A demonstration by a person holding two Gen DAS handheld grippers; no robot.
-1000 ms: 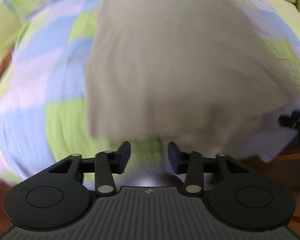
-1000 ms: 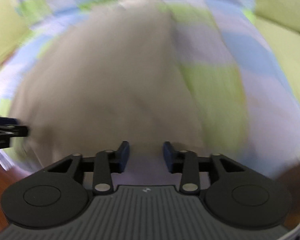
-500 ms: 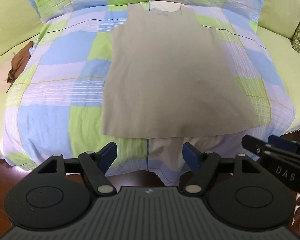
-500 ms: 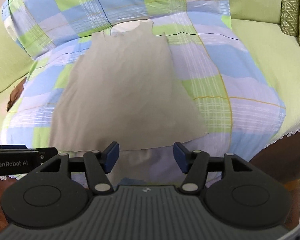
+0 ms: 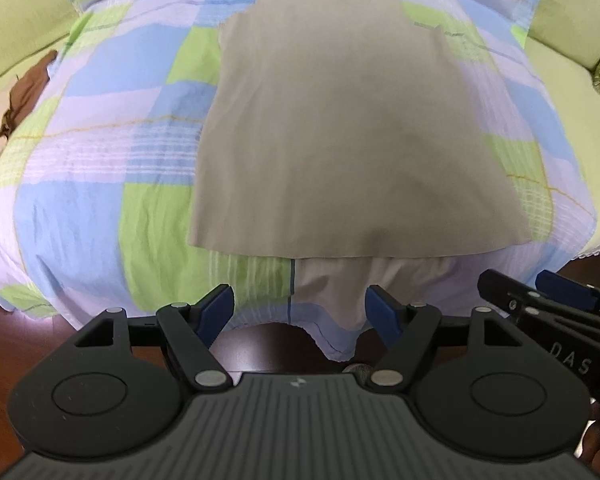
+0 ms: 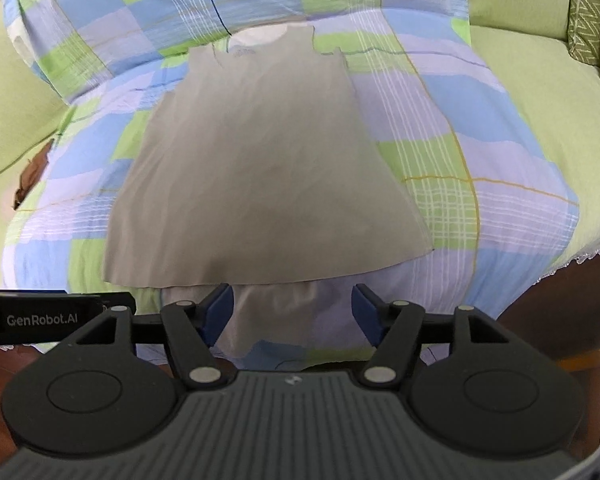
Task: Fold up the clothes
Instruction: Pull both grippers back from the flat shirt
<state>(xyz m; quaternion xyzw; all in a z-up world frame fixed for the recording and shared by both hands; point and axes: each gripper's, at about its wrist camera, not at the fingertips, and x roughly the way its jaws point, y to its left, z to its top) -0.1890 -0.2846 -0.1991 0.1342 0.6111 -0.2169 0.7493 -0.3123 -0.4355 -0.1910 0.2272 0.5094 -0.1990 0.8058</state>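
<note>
**Sleeveless top laid flat, both claws clear of it before the first fold**

A brown scrap of cloth (image 5: 28, 92) sits at the far left edge of the left wrist view, on the green sofa (image 5: 16, 20), well apart from the work. Beside it the checked bedsheet (image 5: 112, 120) in blue, green and lilac is spread over the seat, apparently to give the garment a smooth place to lie. In the middle of the frame the beige sleeveless top (image 5: 340, 128) rests flat on that sheet, neckline toward the top of the frame and hem toward the bottom, near the seat's front edge; this layout looks chosen so that sides and hem can be reached from the front. Below the hem the left claw (image 5: 300, 314) stands wide, nothing between its blue pads, only the sheet's hanging edge behind them. At the lower right of the same view the right claw (image 5: 540, 300) juts in sideways.

In the right wrist view the top (image 6: 260, 168) again fills the centre, the right claw (image 6: 292, 312) beneath its hem. Its jaws have just been opening and grip nothing. Judging by the flat cloth, folding has not yet begun. A patterned cushion (image 6: 596, 28) sits upper right.
</note>
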